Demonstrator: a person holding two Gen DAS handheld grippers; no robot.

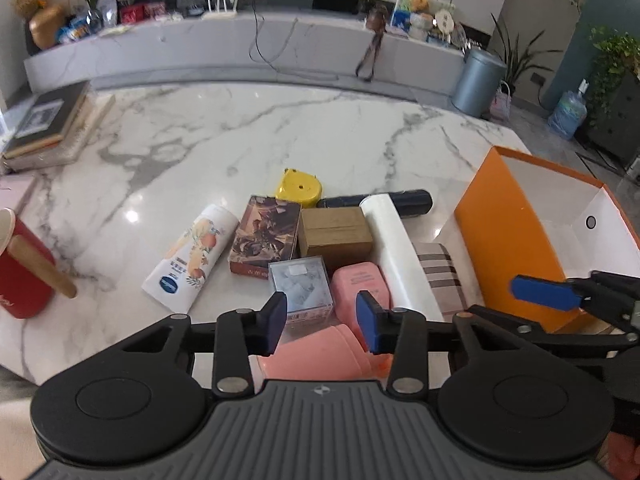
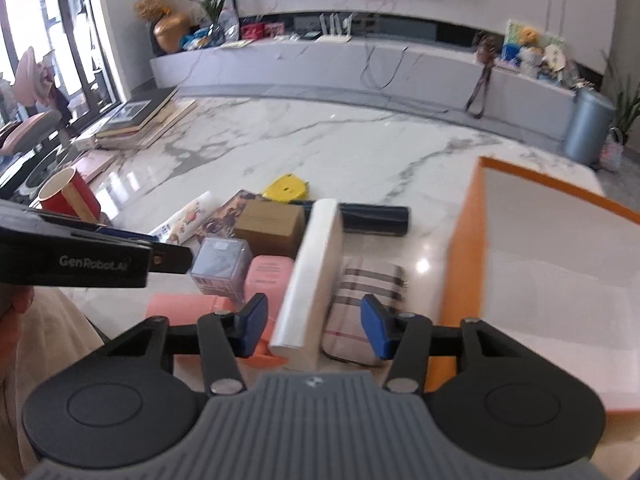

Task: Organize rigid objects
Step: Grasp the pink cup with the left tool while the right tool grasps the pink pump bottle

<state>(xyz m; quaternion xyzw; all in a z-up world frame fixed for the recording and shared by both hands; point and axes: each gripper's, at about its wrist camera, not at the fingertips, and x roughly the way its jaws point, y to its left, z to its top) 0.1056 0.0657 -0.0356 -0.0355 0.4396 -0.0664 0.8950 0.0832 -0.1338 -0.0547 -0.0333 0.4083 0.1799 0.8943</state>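
Ten loose things lie crowded on the white grey-veined marble table (image 1: 280, 128): one yellow rounded plastic case (image 1: 298, 187), one dark glossy cylinder (image 1: 416, 202), one long white smooth box (image 1: 394, 248), one brown cardboard box (image 1: 334, 232), one flat box with a dark printed picture (image 1: 264, 236), one white squeeze bottle with a fruit print (image 1: 192, 256), one clear plastic cube (image 1: 302, 286), one small pink rounded bottle (image 1: 360, 284), one salmon-pink matte cylinder (image 1: 320, 354) cut off by the gripper body, and one beige striped pouch (image 1: 442, 272) half under the white box. Beside them to the right stands one open orange cardboard box with a white inside (image 1: 508, 240), its near edge out of frame. One red cup with a wooden handle (image 1: 22, 276) sits apart at the left, and one stack of books (image 1: 48, 120) lies farther back. The left hand-held gripper (image 1: 322, 318) is released, its blue pads apart above the clear cube and pink bottle, holding nothing. The right hand-held gripper (image 2: 314, 330) is likewise released, its pads either side of the white box's near end without touching it; this view is blurred
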